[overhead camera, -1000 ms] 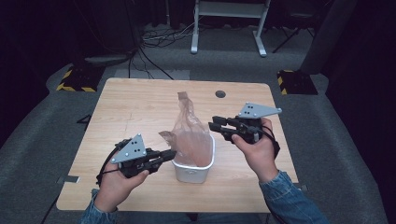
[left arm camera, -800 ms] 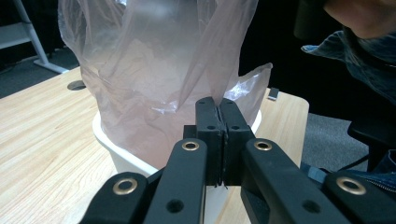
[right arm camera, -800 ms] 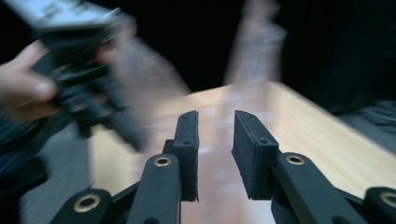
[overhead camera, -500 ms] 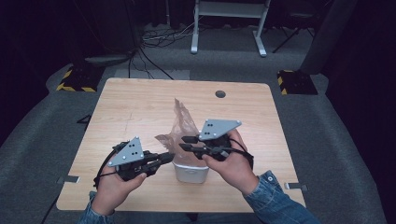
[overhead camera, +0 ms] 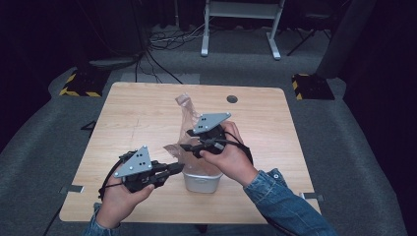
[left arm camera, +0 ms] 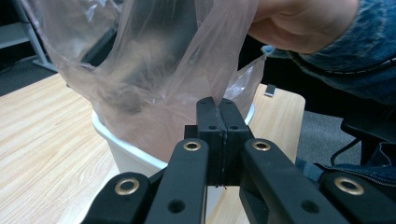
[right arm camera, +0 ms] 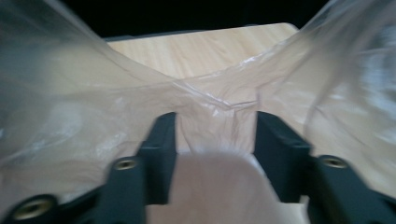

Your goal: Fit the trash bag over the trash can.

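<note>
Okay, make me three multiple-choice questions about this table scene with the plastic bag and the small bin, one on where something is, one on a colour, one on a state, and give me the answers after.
1. Where does the white bin stand?
A. near the table's front edge
B. at the far edge
C. on the floor

2. What colour is the sleeve on the person's right arm?
A. red
B. blue denim
C. white

3. How stand the jaws of the left gripper?
A. wide open
B. shut on the plastic bag
C. shut on the bin's rim

Answers: 1 A, the high view shows it close to the person's side; 2 B, denim shows above the table's corner; 3 B, the left gripper view shows film pinched between closed pads.
</note>
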Motion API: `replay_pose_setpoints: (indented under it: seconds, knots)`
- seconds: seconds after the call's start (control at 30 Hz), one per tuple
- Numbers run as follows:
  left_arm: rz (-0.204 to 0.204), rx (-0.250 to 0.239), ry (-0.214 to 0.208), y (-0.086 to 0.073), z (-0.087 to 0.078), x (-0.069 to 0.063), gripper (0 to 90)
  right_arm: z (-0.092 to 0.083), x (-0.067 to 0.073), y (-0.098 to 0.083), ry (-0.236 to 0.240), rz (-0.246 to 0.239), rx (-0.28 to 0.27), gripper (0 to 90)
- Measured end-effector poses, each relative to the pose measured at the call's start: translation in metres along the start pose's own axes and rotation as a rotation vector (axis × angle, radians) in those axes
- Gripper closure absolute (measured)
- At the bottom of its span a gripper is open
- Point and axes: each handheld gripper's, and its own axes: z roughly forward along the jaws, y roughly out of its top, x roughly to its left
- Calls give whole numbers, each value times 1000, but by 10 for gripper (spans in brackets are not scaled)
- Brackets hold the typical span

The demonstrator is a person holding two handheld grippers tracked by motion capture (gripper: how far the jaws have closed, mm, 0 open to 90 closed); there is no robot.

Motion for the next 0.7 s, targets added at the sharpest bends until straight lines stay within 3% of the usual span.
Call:
replay_pose_setpoints:
  seconds: [0.07,0.1,0.13,0.3,0.37,0.47,0.63,0.7]
  knots:
    - [1,0,1,0,0,0,896,3,-3,-1,61,22,-2,704]
    - [2,-1,2,0,0,0,896,3,-3,-1,61,22,-2,704]
    - [7,-4,13,-1,-2,1,893,3,-5,-2,101,34,-12,889]
    - [-17,-25,28,-3,-8,6,836,-5,-7,-4,81,46,-31,900]
    - [-32,-48,50,-4,-12,8,667,-12,-7,-6,80,58,-42,900]
    - [-55,-80,120,-9,-24,17,517,-26,-8,-11,80,74,-74,900]
    - [-77,-98,181,-8,-33,29,468,-38,-10,-20,113,92,-108,900]
    - [-80,-101,176,-2,-28,32,426,-41,-9,-22,127,81,-111,900]
